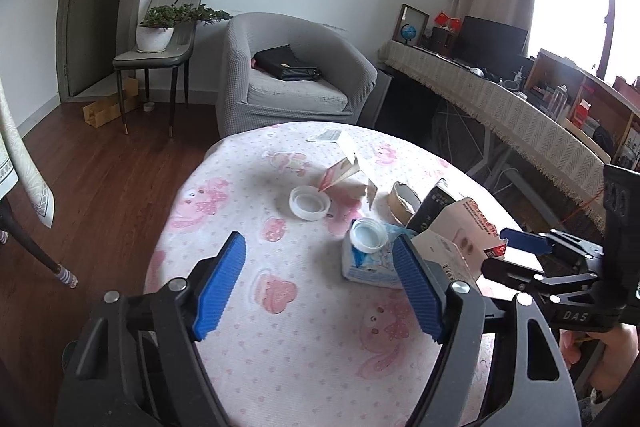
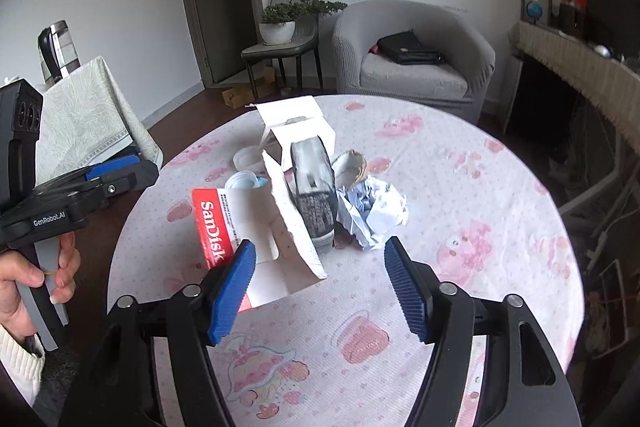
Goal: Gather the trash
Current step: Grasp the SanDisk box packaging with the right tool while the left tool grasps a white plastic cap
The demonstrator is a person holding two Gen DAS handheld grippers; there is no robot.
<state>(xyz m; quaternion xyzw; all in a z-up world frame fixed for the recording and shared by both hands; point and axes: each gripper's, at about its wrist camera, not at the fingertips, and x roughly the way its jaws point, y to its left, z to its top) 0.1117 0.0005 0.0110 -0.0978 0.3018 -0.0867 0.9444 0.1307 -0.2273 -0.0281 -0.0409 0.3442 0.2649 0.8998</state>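
On the round table (image 1: 280, 367), seen from the left wrist, the left gripper (image 1: 320, 287) hovers with its blue pads spread wide and nothing between them; just beyond its right pad lies a small blue-and-white carton (image 1: 370, 261) with a white lid (image 1: 368, 234) resting on top, and farther back sits a second white lid (image 1: 310, 202) beside some torn card scraps (image 1: 340, 173). To the right stand a tape roll (image 1: 404, 205), a dark box (image 1: 432, 205) and a red-printed white box (image 1: 460, 243) (the right gripper's blue tip shows past it at the frame edge). From the right wrist, the right gripper (image 2: 320, 285) is likewise spread wide and empty, low over the pink-patterned cloth, with the SanDisk package (image 2: 224, 227) touching or just behind its left pad, an opened white box (image 2: 296, 131) and dark box (image 2: 314, 195) ahead, and a crumpled paper ball (image 2: 374, 209) near its right pad
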